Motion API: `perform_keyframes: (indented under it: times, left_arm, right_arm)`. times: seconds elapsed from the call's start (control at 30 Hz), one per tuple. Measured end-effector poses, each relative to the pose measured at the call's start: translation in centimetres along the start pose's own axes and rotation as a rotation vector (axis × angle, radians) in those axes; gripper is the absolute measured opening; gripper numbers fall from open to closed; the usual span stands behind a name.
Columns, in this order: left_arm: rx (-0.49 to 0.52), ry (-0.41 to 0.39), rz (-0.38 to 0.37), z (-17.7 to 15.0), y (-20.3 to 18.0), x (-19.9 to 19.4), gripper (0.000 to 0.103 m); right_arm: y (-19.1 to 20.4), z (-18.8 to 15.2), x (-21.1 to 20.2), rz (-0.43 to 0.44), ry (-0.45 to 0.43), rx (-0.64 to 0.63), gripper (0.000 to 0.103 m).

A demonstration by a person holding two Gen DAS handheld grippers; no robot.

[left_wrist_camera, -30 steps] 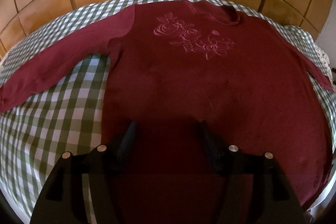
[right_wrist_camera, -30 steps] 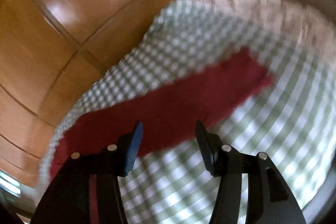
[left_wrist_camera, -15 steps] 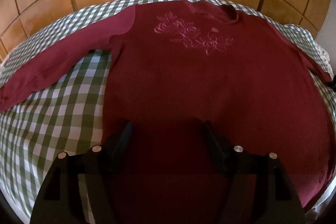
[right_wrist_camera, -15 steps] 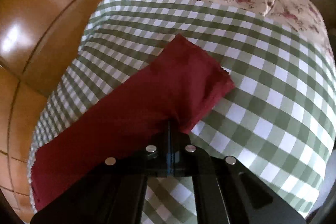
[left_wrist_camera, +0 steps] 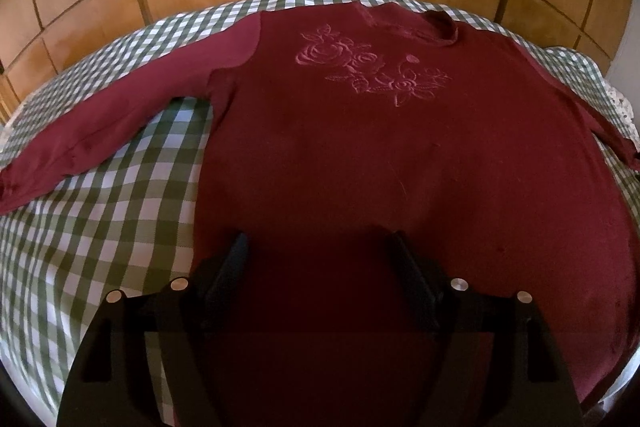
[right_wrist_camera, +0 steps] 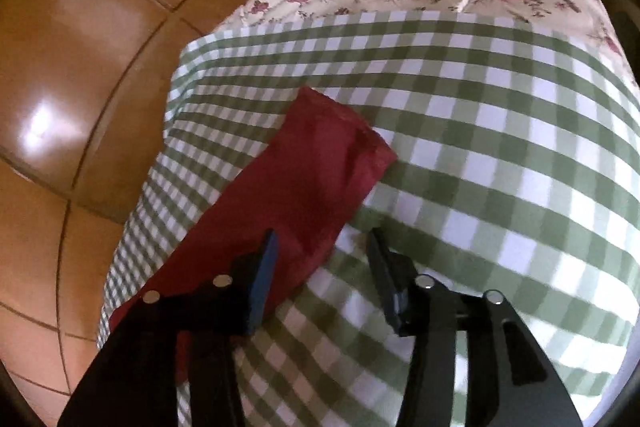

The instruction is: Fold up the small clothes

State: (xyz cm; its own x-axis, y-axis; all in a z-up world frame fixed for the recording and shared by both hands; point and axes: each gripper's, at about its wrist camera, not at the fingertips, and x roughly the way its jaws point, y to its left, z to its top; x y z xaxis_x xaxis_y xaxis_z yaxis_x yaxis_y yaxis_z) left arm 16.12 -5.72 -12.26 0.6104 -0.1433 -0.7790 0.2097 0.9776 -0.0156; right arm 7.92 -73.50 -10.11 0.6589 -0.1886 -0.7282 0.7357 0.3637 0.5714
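From the left wrist, the maroon sweater [left_wrist_camera: 360, 147] lay flat and face up on the checked cloth [left_wrist_camera: 100, 227], sleeves spread, with the left gripper [left_wrist_camera: 318, 259] wide above its lower body, holding nothing. From the right wrist, the right gripper [right_wrist_camera: 320, 251] was parted, empty, just short of the sleeve cuff [right_wrist_camera: 336, 143]; a clean fold probably called for pinching both layers near that cuff before carrying it across the chest.

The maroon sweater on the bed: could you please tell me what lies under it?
The maroon sweater lies on a green checked cover; whatever is beneath its body is hidden.
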Motion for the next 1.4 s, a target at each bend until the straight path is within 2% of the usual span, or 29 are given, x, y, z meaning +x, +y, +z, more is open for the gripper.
perform_keyframes:
  times: [0.03, 0.1, 0.17, 0.27, 0.37, 0.47, 0.6, 0.77, 0.87, 0.97, 1.03, 1.13, 1.17, 1.27, 1.3, 1.33, 1.4]
  left_arm:
    - [-0.001, 0.001, 0.001, 0.0, 0.0, 0.0, 0.073]
    - [0.0, 0.002, 0.005, 0.0, -0.1, 0.1, 0.073]
    - [0.0, 0.004, 0.009, 0.1, -0.1, 0.1, 0.073]
    - [-0.004, 0.007, 0.009, 0.2, -0.1, 0.2, 0.074]
    - [-0.005, 0.007, 0.008, 0.2, -0.1, 0.2, 0.074]
    - [-0.007, 0.007, 0.001, 0.2, 0.0, 0.2, 0.074]
    - [-0.008, 0.01, -0.018, 0.3, 0.4, 0.0, 0.075]
    - [-0.019, 0.044, -0.077, 0.6, 0.9, -0.4, 0.083]
    - [-0.03, 0.047, -0.111, 0.6, 1.2, -0.8, 0.088]
    - [-0.039, 0.044, -0.141, 0.5, 1.3, -1.4, 0.093]
    - [-0.042, 0.036, -0.152, 0.5, 1.4, -1.9, 0.099]
    - [-0.055, 0.028, -0.15, 0.7, 1.9, -2.5, 0.099]
    - [-0.07, 0.027, -0.161, 0.8, 2.2, -2.7, 0.099]
    - [-0.12, 0.035, -0.213, 1.4, 3.3, -3.0, 0.099]
    - [-0.142, 0.033, -0.21, 1.7, 3.8, -3.3, 0.099]
    - [-0.159, 0.025, -0.199, 1.9, 4.1, -3.5, 0.099]
    - [-0.215, 0.018, -0.204, 2.6, 4.9, -3.6, 0.099]
  right_arm:
    - [0.3, 0.2, 0.6, -0.003, 0.005, -0.007, 0.023]
    - [0.9, 0.6, 1.5, -0.03, 0.013, -0.047, 0.006]
    - [1.8, 1.2, 1.9, -0.099, -0.011, -0.123, 0.006]
    - [1.5, 2.4, 2.4, -0.16, -0.036, -0.123, 0.005]
    - [2.5, 2.5, 2.5, -0.176, -0.034, -0.143, 0.005]
    - [4.4, 2.0, 1.4, -0.132, -0.048, -0.178, 0.005]
    - [8.9, 0.1, -0.4, -0.019, -0.045, -0.277, 0.005]
    - [17.2, -4.8, -1.6, 0.141, 0.005, -0.445, 0.005]
    - [23.1, -9.4, -1.8, 0.228, 0.052, -0.564, 0.005]
    - [29.0, -15.7, -1.5, 0.303, 0.116, -0.693, 0.005]
    - [31.5, -19.1, -1.2, 0.34, 0.161, -0.746, 0.005]
    - [35.0, -24.8, -0.9, 0.396, 0.231, -0.831, 0.005]
    - [35.6, -25.8, -0.8, 0.407, 0.247, -0.843, 0.006]
    - [36.9, -29.2, -0.8, 0.449, 0.291, -0.887, 0.011]
    - [37.0, -29.6, -1.0, 0.47, 0.293, -0.883, 0.017]
    - [36.9, -29.5, -1.2, 0.484, 0.29, -0.872, 0.035]
    - [35.9, -29.1, -2.1, 0.508, 0.263, -0.843, 0.05]
